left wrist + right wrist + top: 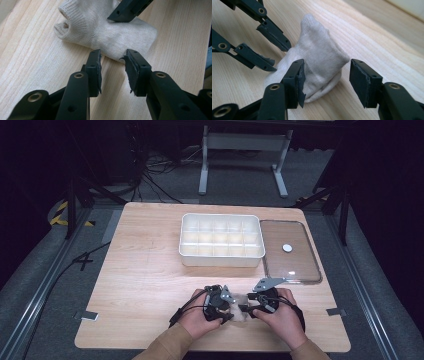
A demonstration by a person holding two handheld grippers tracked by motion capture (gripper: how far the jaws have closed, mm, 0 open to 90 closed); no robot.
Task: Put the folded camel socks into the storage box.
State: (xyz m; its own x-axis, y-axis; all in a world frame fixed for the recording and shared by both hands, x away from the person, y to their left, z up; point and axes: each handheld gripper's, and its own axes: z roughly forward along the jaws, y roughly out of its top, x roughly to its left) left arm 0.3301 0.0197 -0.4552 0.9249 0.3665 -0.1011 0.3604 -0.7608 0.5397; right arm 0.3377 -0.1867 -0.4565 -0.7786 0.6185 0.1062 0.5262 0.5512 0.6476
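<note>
Sock point(242, 302), folded, flat on the table point(145, 285) at lower centre of the high view, squarely between left gripper point(223, 311) and right gripper point(248, 309). Long axis roughly left-right there. Both sets of jaws apart, pinching nothing; right astride one end, left just short of the other.

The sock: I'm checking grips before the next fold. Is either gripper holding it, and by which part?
Neither holds it. The sock lies on the table; the right gripper stands open around its folded end, and the left gripper is open at its edge.
</note>
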